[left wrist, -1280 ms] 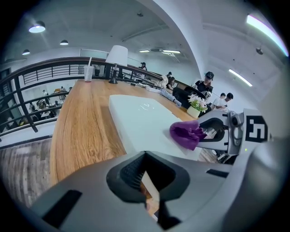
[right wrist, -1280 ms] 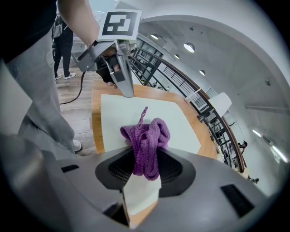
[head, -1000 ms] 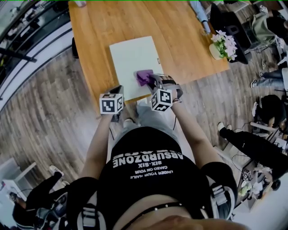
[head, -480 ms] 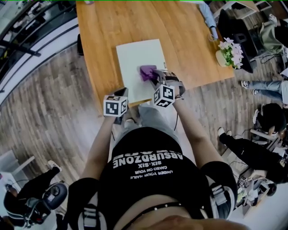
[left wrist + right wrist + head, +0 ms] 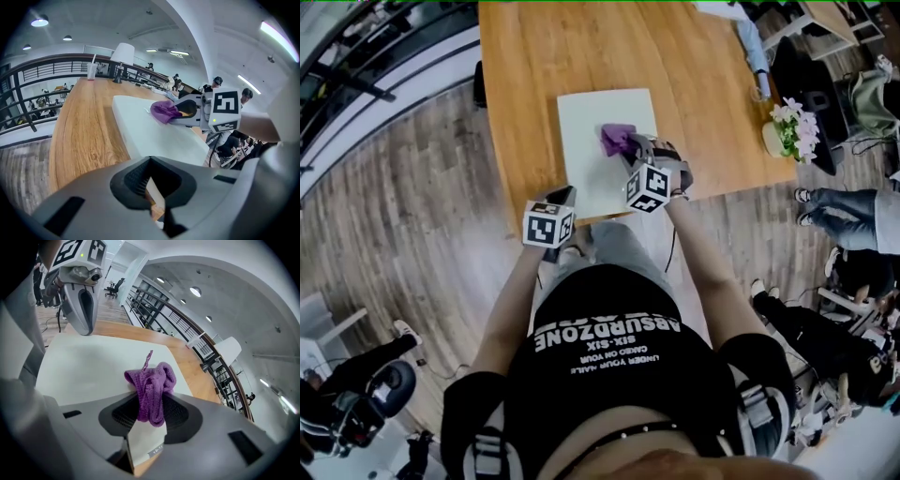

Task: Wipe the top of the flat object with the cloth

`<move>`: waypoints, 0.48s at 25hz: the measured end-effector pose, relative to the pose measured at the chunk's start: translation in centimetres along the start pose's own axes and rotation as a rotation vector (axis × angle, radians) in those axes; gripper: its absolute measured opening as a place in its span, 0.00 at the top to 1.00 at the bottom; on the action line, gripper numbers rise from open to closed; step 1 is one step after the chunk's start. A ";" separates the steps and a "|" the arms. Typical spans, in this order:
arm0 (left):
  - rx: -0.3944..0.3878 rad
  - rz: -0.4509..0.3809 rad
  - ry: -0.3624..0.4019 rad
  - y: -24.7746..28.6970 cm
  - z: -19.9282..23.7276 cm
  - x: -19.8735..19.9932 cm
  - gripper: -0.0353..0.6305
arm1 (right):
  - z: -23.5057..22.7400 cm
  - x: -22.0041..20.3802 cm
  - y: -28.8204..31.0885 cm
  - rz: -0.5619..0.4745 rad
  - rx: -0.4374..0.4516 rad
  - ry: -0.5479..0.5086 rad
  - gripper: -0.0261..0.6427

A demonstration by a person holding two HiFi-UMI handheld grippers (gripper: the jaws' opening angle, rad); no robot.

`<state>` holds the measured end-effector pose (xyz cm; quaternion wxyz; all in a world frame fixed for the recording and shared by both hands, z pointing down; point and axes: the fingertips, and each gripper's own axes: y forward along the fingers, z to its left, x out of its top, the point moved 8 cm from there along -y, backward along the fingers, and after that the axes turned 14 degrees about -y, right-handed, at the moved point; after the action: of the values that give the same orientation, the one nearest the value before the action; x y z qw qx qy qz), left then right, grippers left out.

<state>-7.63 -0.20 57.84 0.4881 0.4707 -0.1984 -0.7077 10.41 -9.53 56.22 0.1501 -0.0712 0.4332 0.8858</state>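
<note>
Shifted farther across the white board (image 5: 586, 159), the right gripper (image 5: 630, 145) clamps the purple cloth (image 5: 616, 139). The left gripper (image 5: 564, 194), closed and empty, hovers at the near edge of the table (image 5: 534, 75).

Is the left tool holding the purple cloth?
No, the purple cloth is clamped between the jaws of the right tool, while the left tool has no cloth in it.
</note>
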 end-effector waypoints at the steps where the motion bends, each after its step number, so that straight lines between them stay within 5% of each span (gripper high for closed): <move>1: 0.001 -0.001 -0.003 0.1 0.0 0.0 0.92 | -0.2 -0.1 0.2 -0.002 -0.002 -0.007 0.74; 12: -0.006 0.011 -0.033 0.1 0.0 -0.1 0.92 | -2.9 -0.5 2.5 -0.013 -0.018 -0.028 0.74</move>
<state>-7.58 -0.21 57.97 0.4898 0.4566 -0.2070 -0.7133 10.05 -13.37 56.38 0.1611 -0.0628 0.4228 0.8896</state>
